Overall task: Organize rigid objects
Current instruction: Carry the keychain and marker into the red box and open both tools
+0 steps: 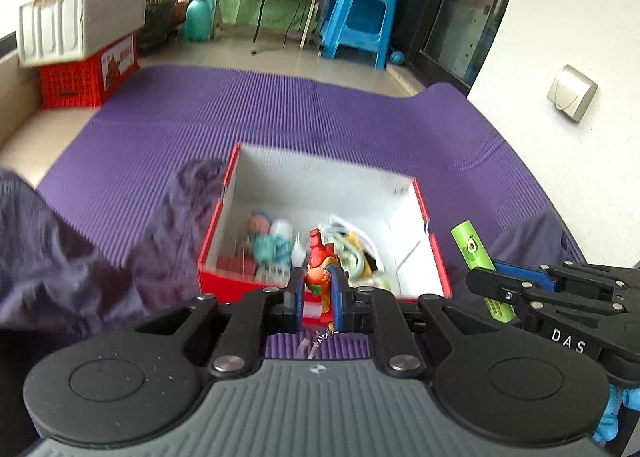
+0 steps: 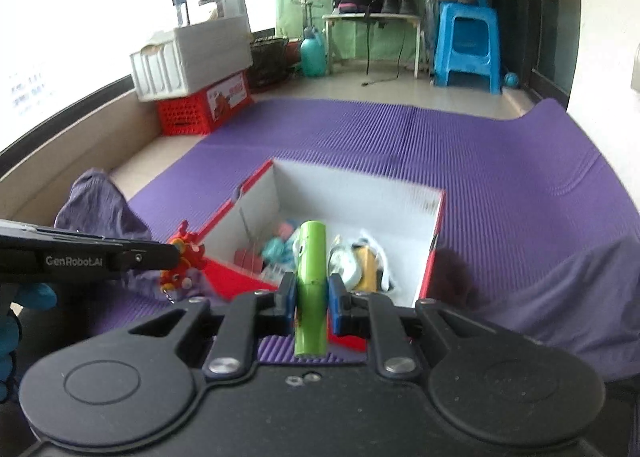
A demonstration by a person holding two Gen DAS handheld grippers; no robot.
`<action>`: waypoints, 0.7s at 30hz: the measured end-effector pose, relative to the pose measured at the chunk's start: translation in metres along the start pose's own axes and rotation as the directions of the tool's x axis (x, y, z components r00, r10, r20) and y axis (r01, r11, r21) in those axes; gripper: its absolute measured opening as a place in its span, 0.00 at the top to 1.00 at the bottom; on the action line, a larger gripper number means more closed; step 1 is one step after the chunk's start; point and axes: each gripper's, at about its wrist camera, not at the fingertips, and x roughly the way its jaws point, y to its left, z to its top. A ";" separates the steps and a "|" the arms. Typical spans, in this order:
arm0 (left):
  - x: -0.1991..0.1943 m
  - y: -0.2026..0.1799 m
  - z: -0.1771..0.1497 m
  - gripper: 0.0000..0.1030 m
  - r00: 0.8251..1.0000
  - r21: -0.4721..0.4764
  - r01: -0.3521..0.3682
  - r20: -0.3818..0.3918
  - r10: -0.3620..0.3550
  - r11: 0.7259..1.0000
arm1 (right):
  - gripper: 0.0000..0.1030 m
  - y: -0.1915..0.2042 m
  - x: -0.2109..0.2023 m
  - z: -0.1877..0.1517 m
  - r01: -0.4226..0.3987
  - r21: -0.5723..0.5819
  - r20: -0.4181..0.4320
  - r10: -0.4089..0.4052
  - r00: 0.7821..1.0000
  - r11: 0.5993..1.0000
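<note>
Red-and-orange plastic toy figure with a little chain hanging under it sits pinched between the blue pads of my left jaws, low in the middle of the left wrist frame, in the air just short of the near wall of the red cardboard box with the white inside. My right jaws are clamped on a lime-green plastic tube with a cartoon eye printed on it, standing upright in the lower middle of the right wrist frame, also at the near wall of the box.

The box lies on the ribbed purple foam mat on the floor, and its near half already holds a heap: a pale blue-and-pink toy, a small white bottle, and a tangle of white and yellow pieces.

What worries me:
- The toy is lumpy and I grip it by a narrow part. I judge it could twist or slip out before it is over the box and land on the mat.
- Its dangling chain could snag on the box's near rim as I pass over.
- The tube is smooth and round, held about midway. It may slide down through the pads, or roll once dropped.
- Both jaws are close together, heading for the same opening, so they could knock each other.
- Dark purple cloth lies bunched at either side of the box and could catch a jaw.
</note>
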 end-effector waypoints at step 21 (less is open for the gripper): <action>0.099 0.007 0.063 0.87 0.995 0.107 -0.095 -0.026 0.099 0.990 | 0.86 -0.029 0.082 0.016 0.070 -0.021 -0.051 -0.071 0.996 0.997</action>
